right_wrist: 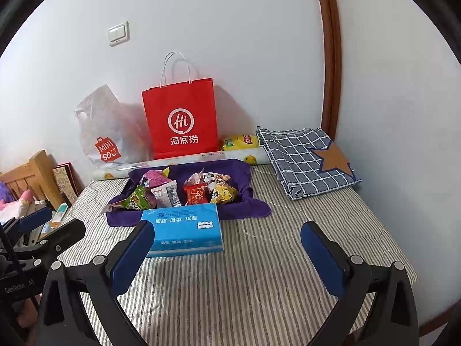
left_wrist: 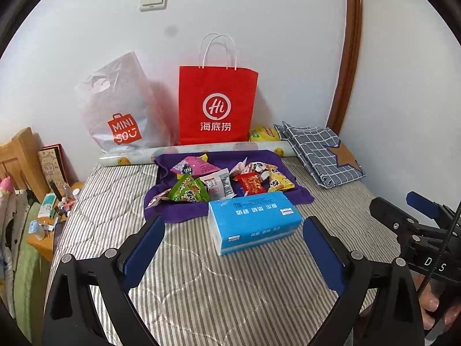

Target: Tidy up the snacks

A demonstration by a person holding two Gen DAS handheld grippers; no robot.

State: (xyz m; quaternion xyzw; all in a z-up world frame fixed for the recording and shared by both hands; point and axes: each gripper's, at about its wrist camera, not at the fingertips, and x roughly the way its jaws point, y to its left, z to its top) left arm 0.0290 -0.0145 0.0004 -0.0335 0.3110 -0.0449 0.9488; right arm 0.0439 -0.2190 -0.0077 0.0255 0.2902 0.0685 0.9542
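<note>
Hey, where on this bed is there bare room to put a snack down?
Bare striped bedding lies in front of the blue tissue pack and to its right, up to the folded checked cloth. The purple towel is crowded with snack packets, and bags line the wall.

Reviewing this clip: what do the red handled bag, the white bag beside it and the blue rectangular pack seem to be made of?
Red handled bag: matte paper, by its stiff flat panels, crisp folds and twisted cord handles. White bag: thin, semi-translucent plastic film, crinkled, with a die-cut handle hole. Blue rectangular pack: glossy soft plastic wrap, probably around tissues; contents unseen.
</note>
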